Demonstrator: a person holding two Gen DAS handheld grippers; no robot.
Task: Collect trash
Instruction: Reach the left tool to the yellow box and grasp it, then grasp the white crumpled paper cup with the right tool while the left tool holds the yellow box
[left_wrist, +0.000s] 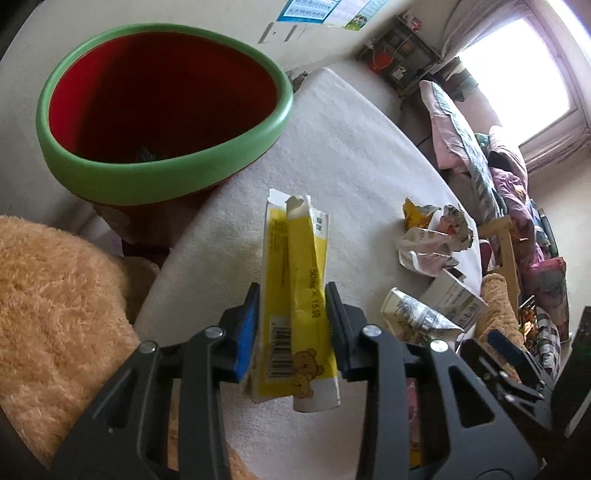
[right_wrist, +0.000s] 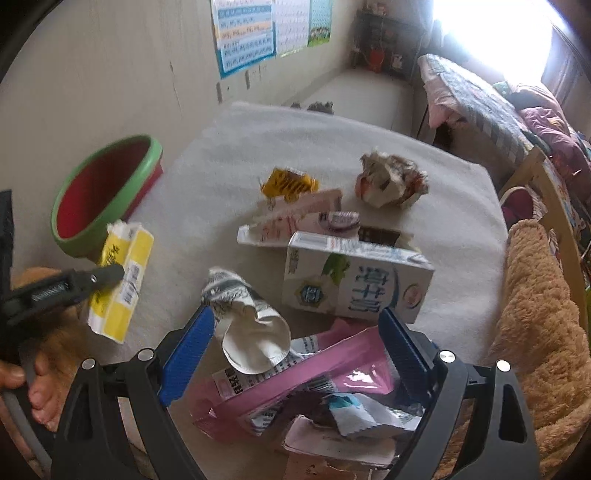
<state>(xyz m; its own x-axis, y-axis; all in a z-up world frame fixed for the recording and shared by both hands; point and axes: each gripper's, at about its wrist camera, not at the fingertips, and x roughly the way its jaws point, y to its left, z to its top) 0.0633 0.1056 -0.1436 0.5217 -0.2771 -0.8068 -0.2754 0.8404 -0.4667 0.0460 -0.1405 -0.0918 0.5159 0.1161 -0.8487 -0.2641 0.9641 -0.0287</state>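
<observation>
1. Nearest the left wrist camera: the left hand-held gripper (left_wrist: 291, 314) is clenched on a yellow-and-white carton (left_wrist: 295, 306), pads pressing both long sides at about mid-length. The right wrist view shows the same carton (right_wrist: 120, 284) lifted clear of the desk.
2. The carton is flattened, its top edge torn. It looks light, thin, easily crushed card; the side-on grip across the narrow width suits it, though a hard squeeze would likely fold it further.
3. Nearest the right wrist camera: the right hand-held gripper (right_wrist: 295, 339) stands released, jaws wide, above a heap of trash; nothing is pinched.
4. Between those jaws lie a crumpled paper cup (right_wrist: 251, 328) and a pink packet (right_wrist: 295, 376), with a torn white wrapper (right_wrist: 369, 413) below. All look soft and light. The cup's squashed body offers the firmest bite; the packet film seems slippery.
5. Further out on the white-covered desk (right_wrist: 369, 140): a milk box (right_wrist: 354, 284) on its side, stiffer, best taken across its narrow faces.
6. Beyond it: a flat pink-and-white carton (right_wrist: 295, 218), a yellow snack wrapper (right_wrist: 290, 184), a crumpled paper ball (right_wrist: 391, 181).
7. Far left: the green-rimmed red bin (left_wrist: 162, 107), beside the desk's edge, just ahead of the held carton. Some dark scrap lies at its bottom.
</observation>
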